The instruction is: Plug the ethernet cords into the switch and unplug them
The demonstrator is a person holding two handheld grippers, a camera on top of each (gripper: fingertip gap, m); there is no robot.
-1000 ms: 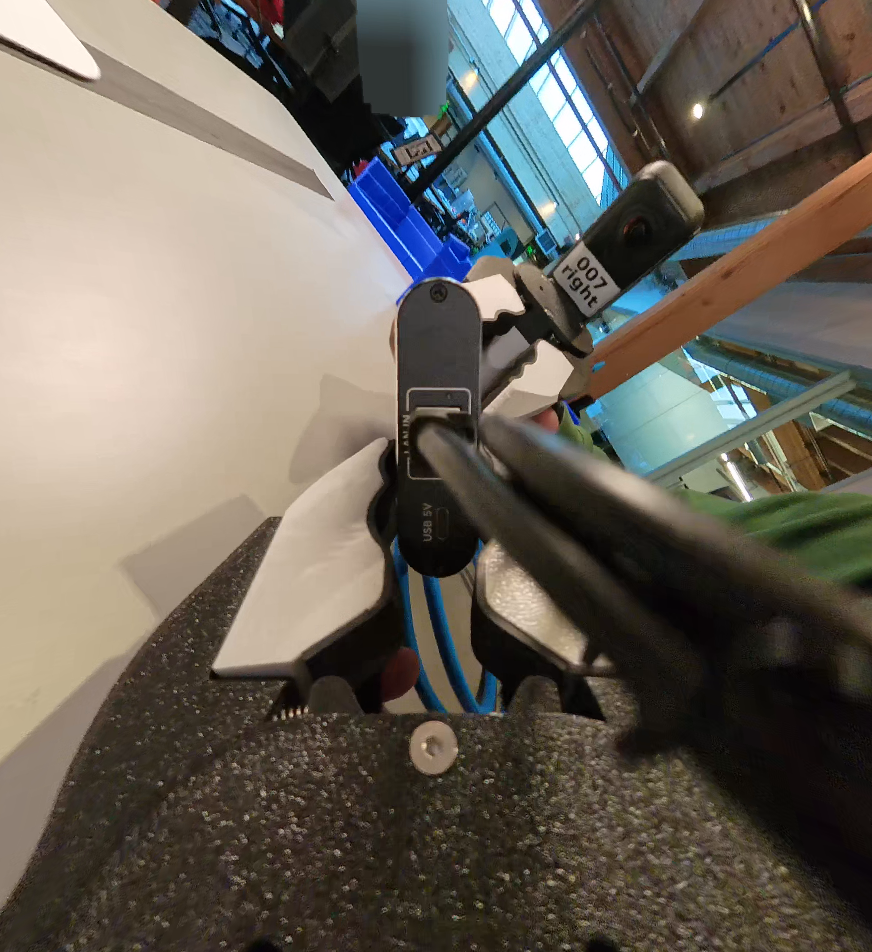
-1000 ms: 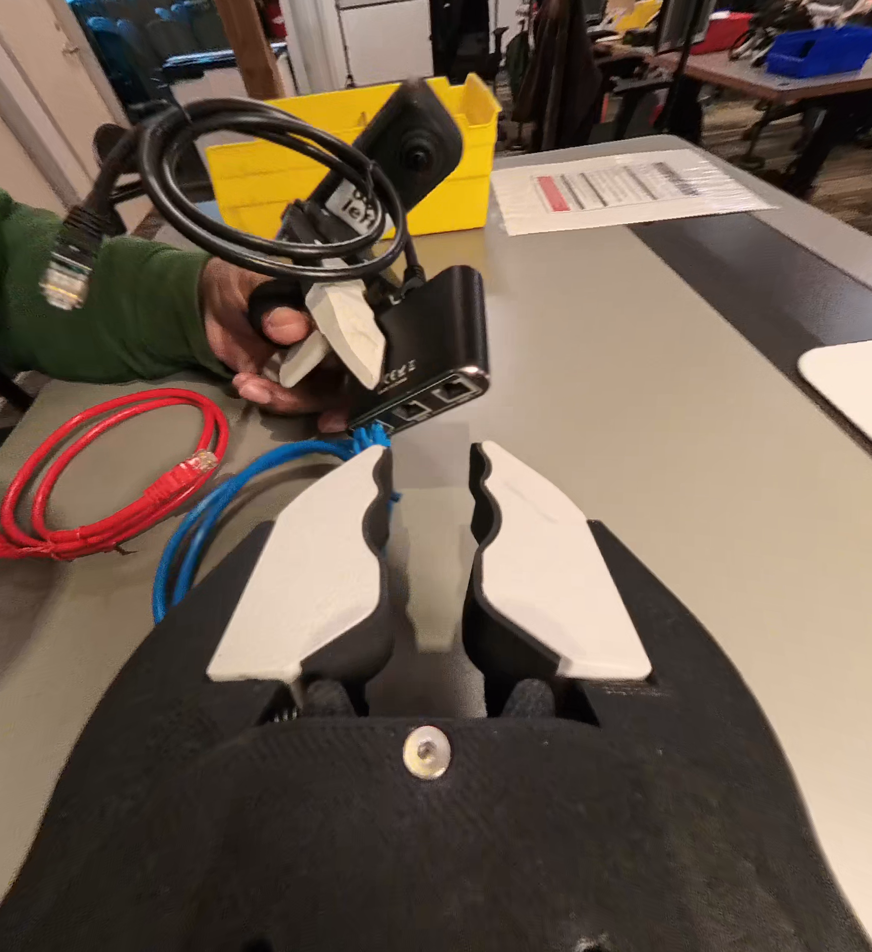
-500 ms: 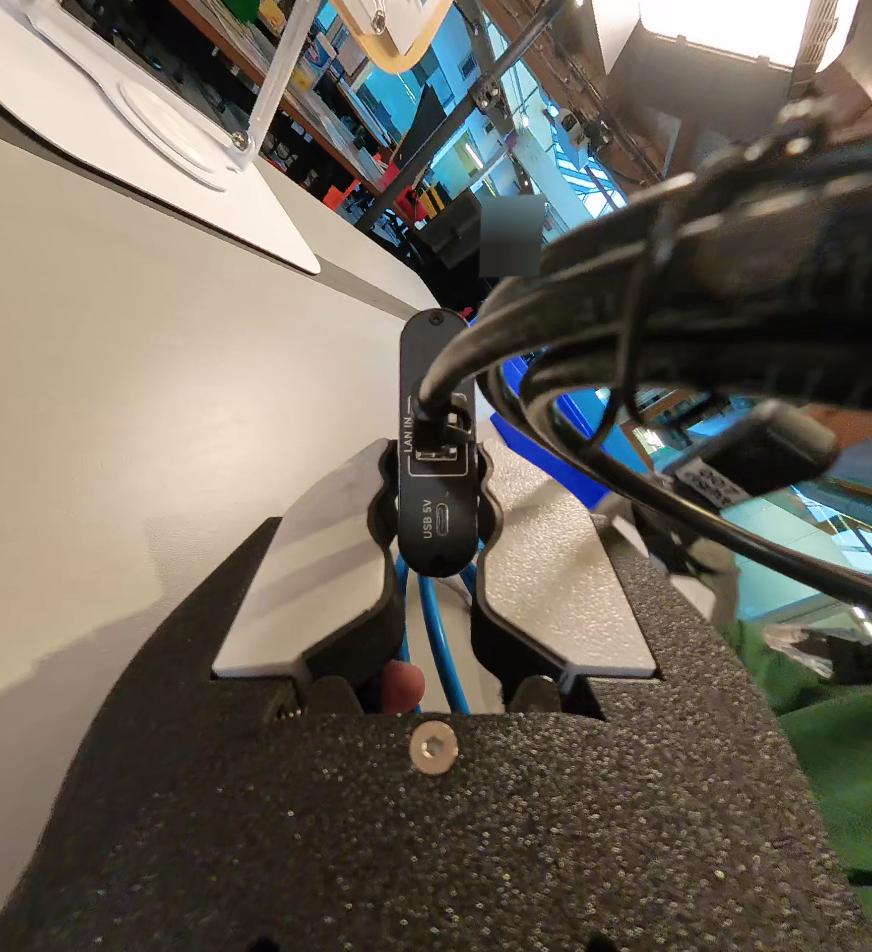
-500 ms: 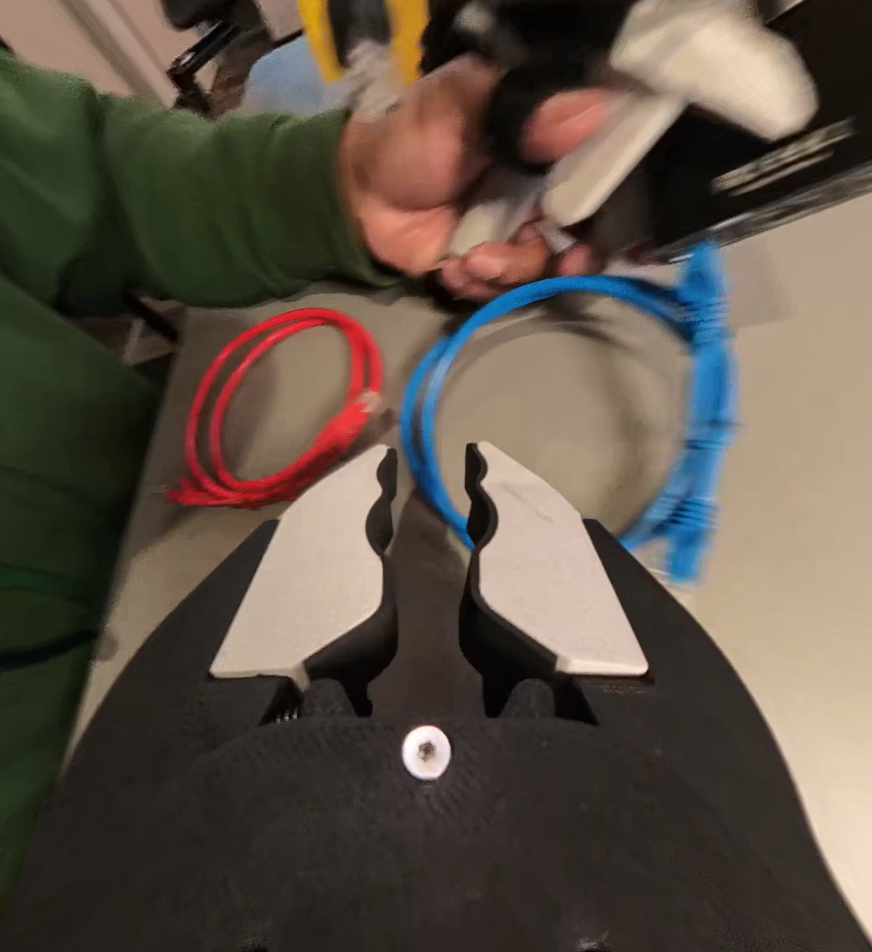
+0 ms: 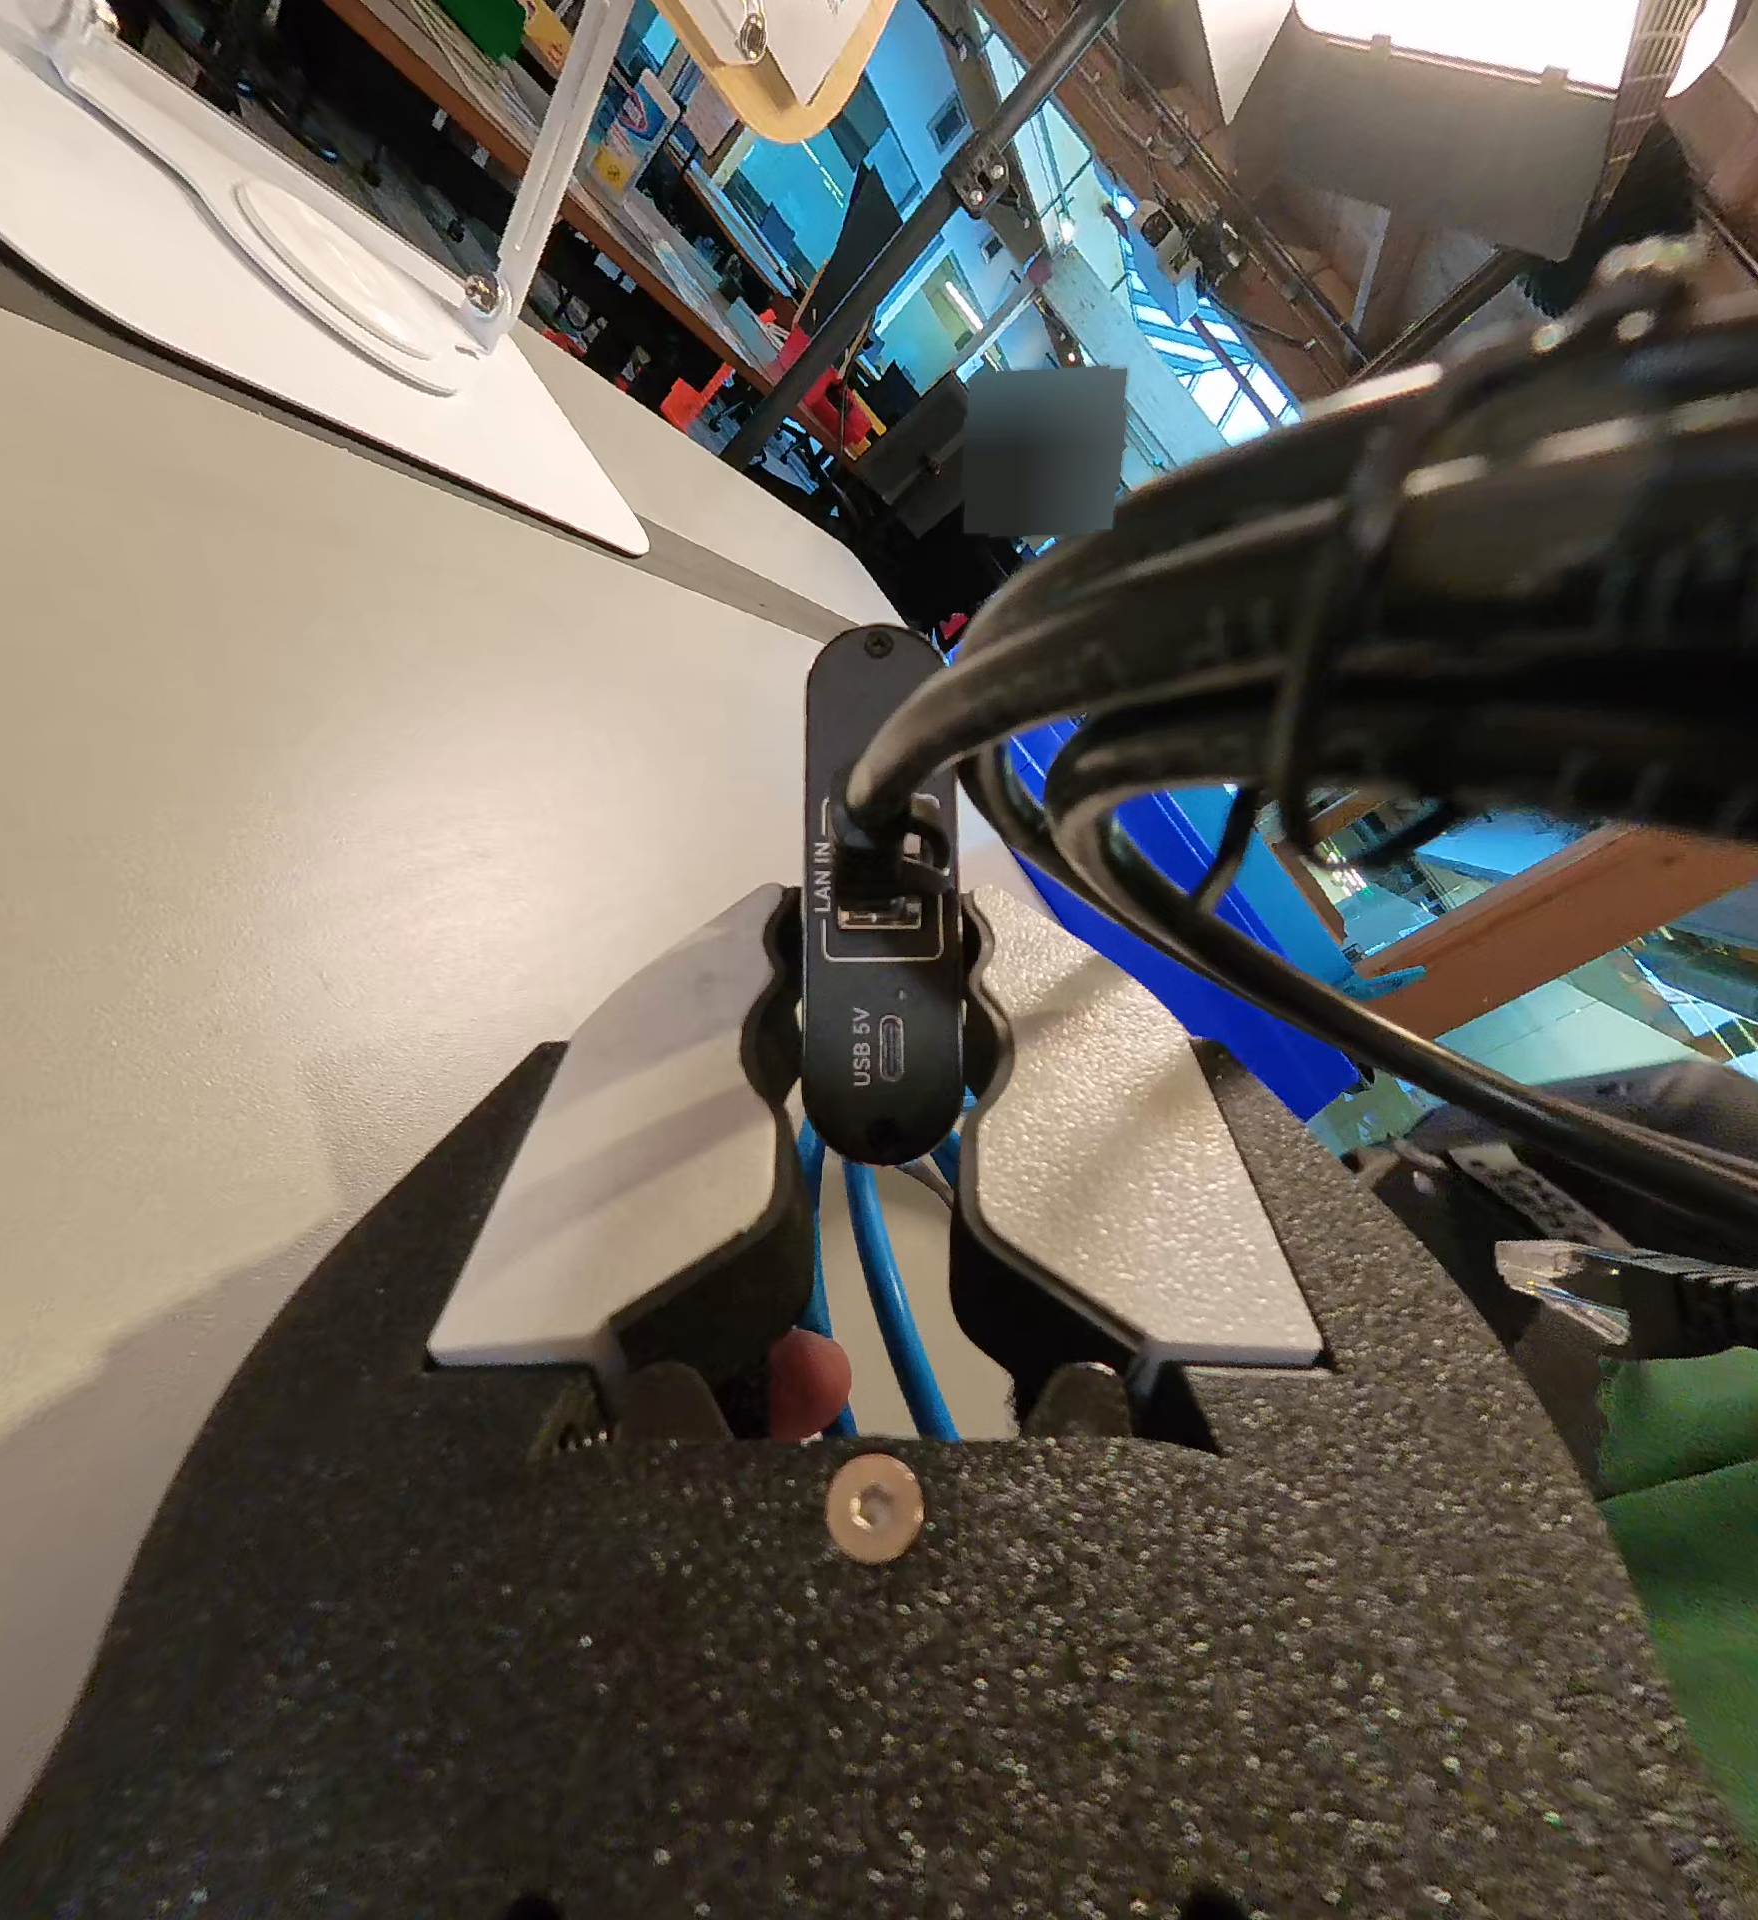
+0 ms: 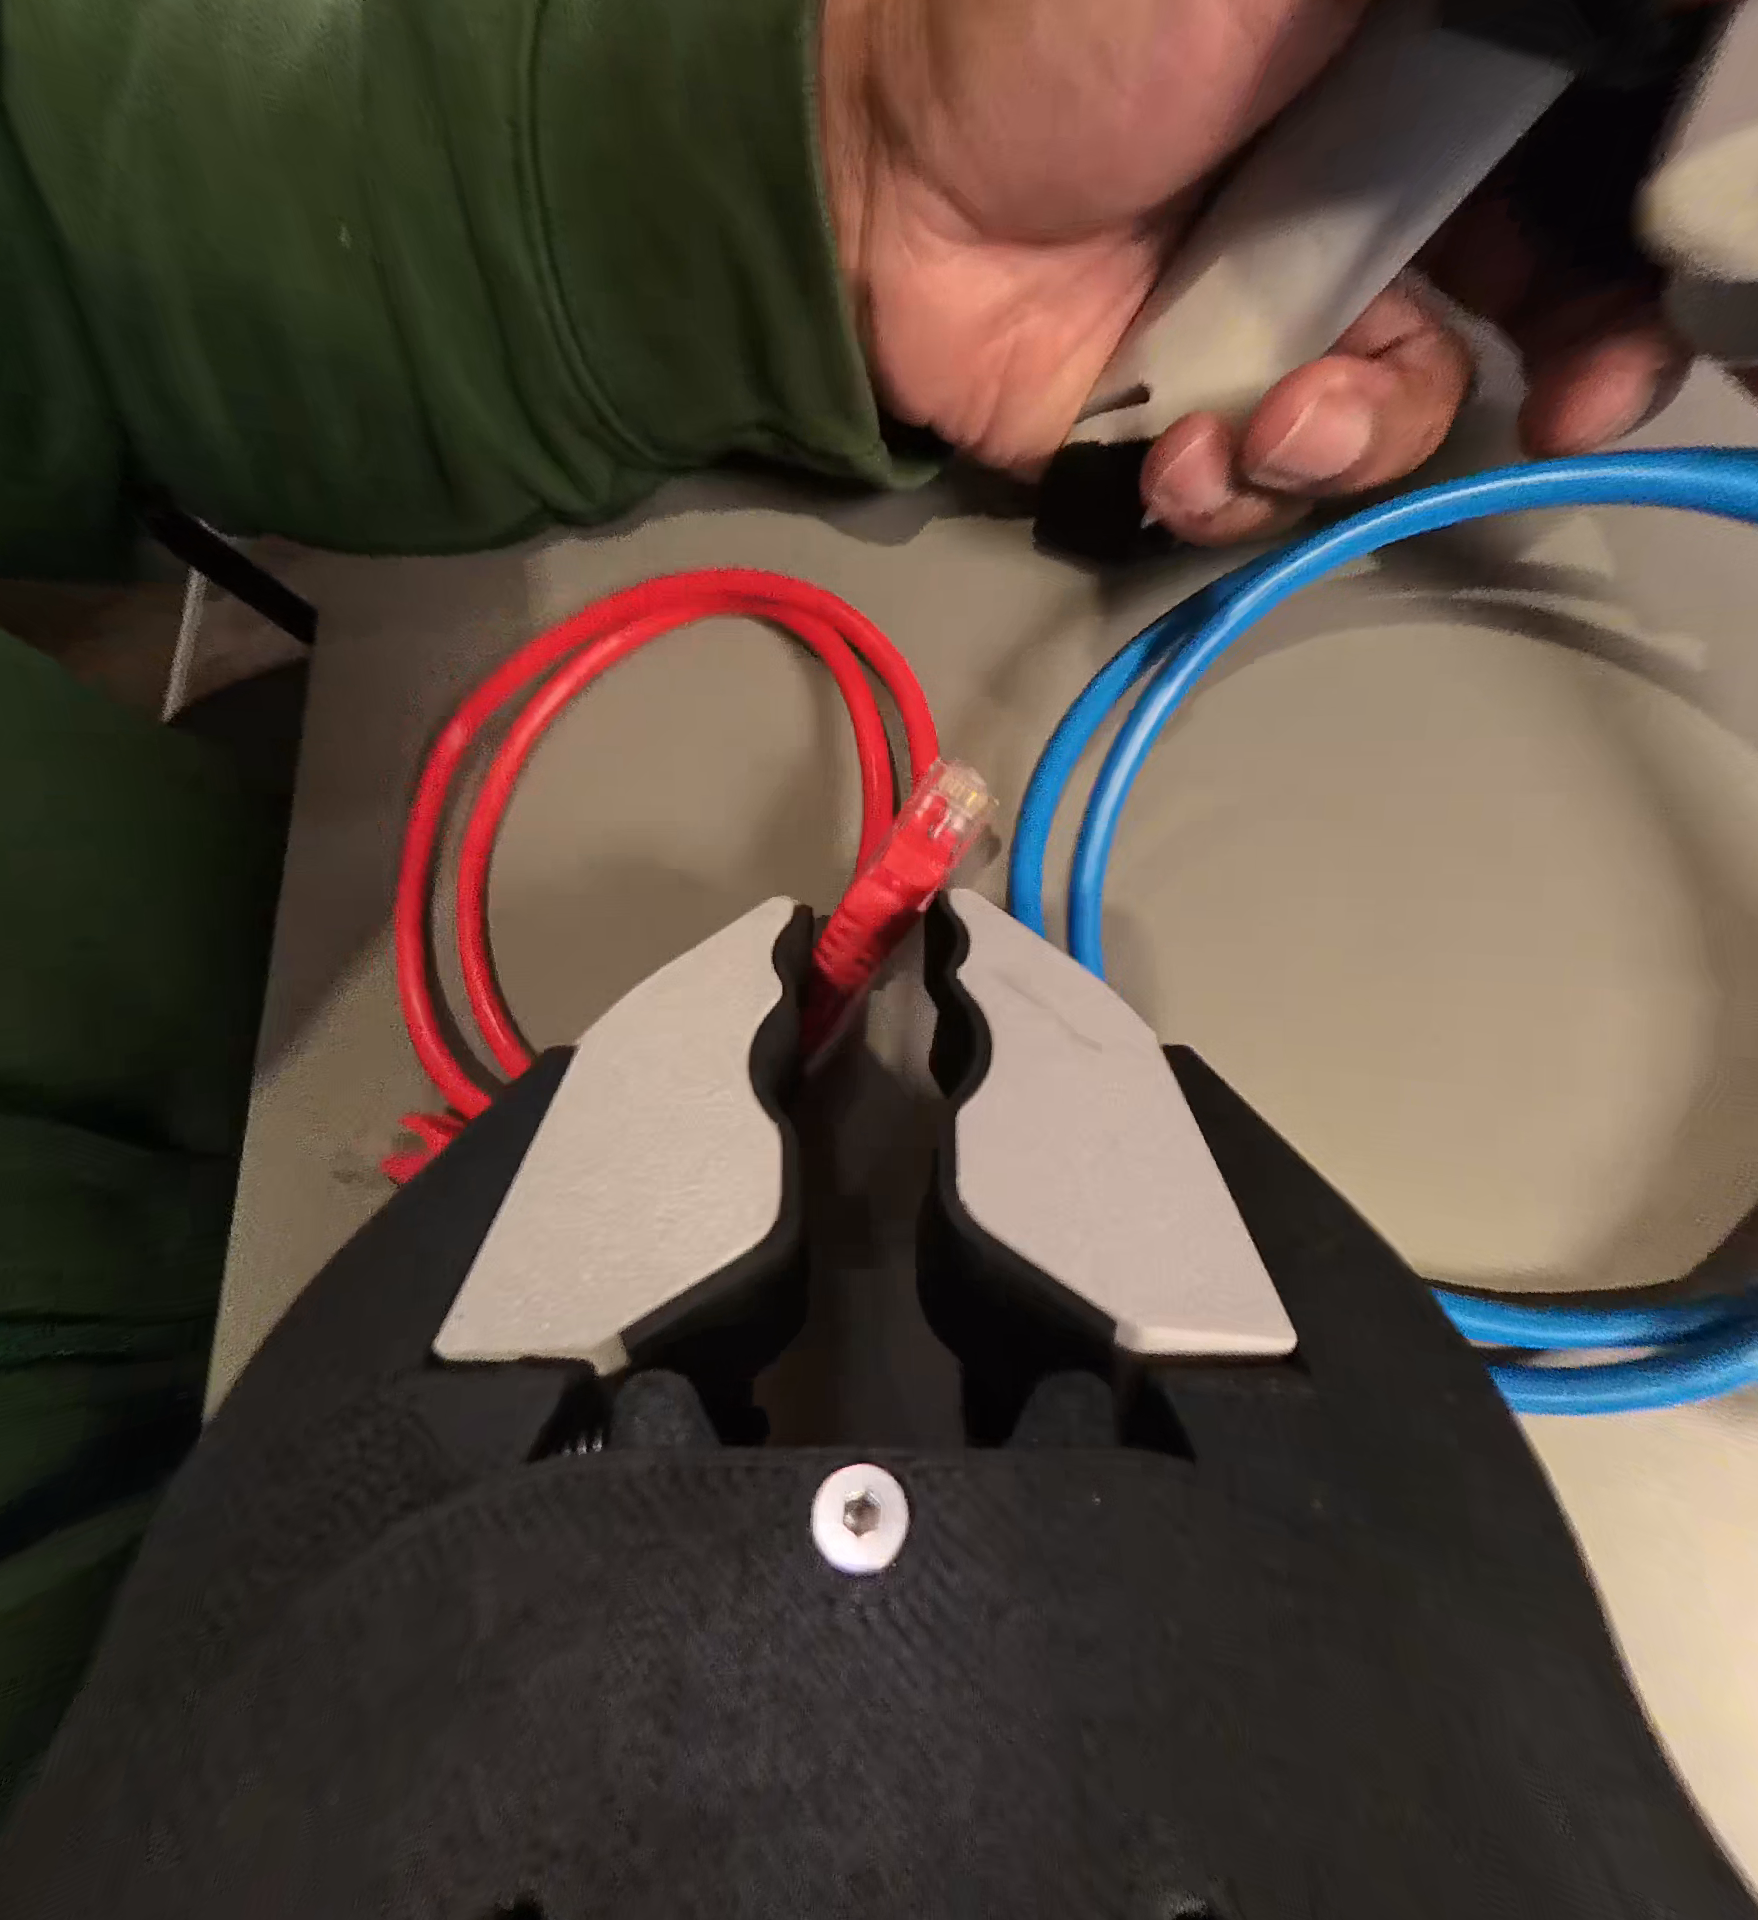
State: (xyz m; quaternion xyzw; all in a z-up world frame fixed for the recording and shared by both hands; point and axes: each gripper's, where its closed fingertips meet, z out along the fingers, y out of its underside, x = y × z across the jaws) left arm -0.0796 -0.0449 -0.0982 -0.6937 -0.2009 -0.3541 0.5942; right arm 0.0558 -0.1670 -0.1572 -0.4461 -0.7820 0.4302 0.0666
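Note:
In the left wrist view my left gripper point(image 5: 875, 920) is shut on the black switch point(image 5: 880, 1039) and holds it edge-on above the table. A black ethernet cord point(image 5: 1114, 665) is plugged into the switch's upper port and coils off to the right; its free plug point(image 5: 1571, 1283) hangs at the right. A blue cord point(image 5: 890, 1309) runs below the switch. In the right wrist view my right gripper point(image 6: 867, 914) is open, its jaws on either side of the red cord's plug point(image 6: 896, 883), not clamped. The red cord point(image 6: 459, 831) lies coiled on the table.
The blue cord's coil point(image 6: 1072, 831) lies on the grey table point(image 6: 1426, 935) right of the red one. A hand point(image 6: 1041, 208) in a green sleeve point(image 6: 387, 239) holds the other gripper just beyond. A white lamp base point(image 5: 335, 270) stands far left on the table.
My right gripper has swung down from the switch to the red cord, and its open jaws now sit around the red plug. The left gripper has turned and still holds the switch.

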